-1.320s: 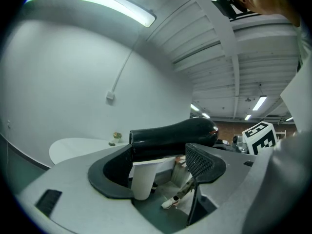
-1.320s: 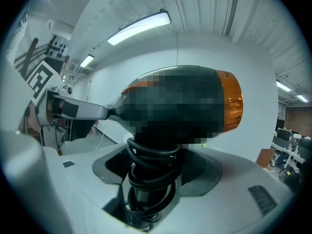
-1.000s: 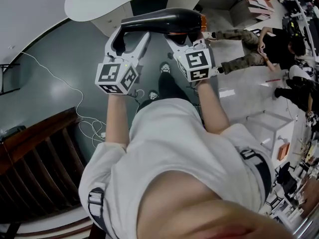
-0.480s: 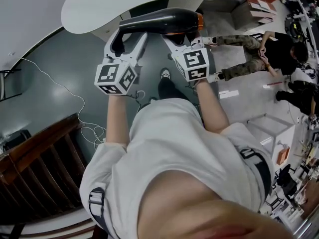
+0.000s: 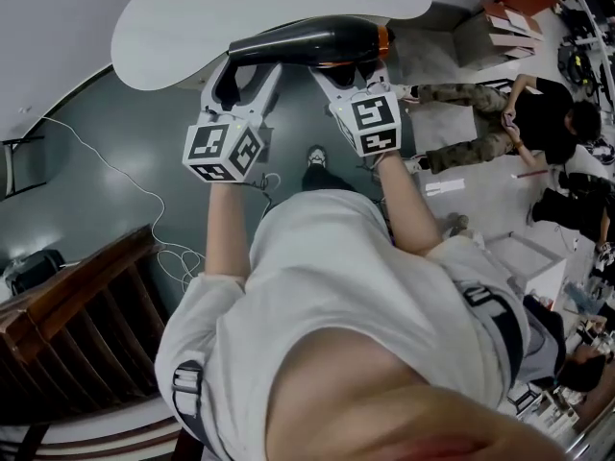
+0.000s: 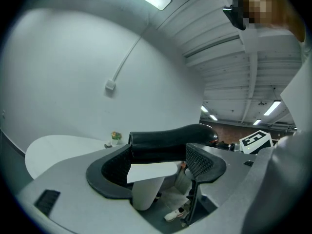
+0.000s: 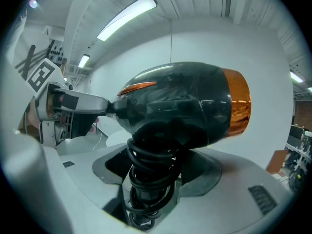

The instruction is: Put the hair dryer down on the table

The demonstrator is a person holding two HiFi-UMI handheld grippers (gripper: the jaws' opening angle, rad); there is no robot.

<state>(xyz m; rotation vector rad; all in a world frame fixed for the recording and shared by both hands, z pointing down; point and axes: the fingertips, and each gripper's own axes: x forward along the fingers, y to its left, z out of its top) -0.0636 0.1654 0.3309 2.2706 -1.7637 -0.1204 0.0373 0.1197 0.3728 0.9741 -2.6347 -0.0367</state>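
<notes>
The hair dryer is black with an orange end, held level between both grippers at the near edge of the round white table. My left gripper is shut on its narrow black barrel, pinched between the ribbed pads. My right gripper is shut on the dryer's handle, which has black cord wound round it. The right gripper view shows the dryer's body close up, with the left gripper behind it. The white table lies just ahead in the left gripper view.
A small potted plant stands on the table, which rests on a white pedestal. A white cable trails over the dark floor. A wooden railing is at lower left. People sit at the right by boxes.
Both grippers have carried the hair dryer forward, so it now overlaps the table's near edge. Both grips are unchanged.
</notes>
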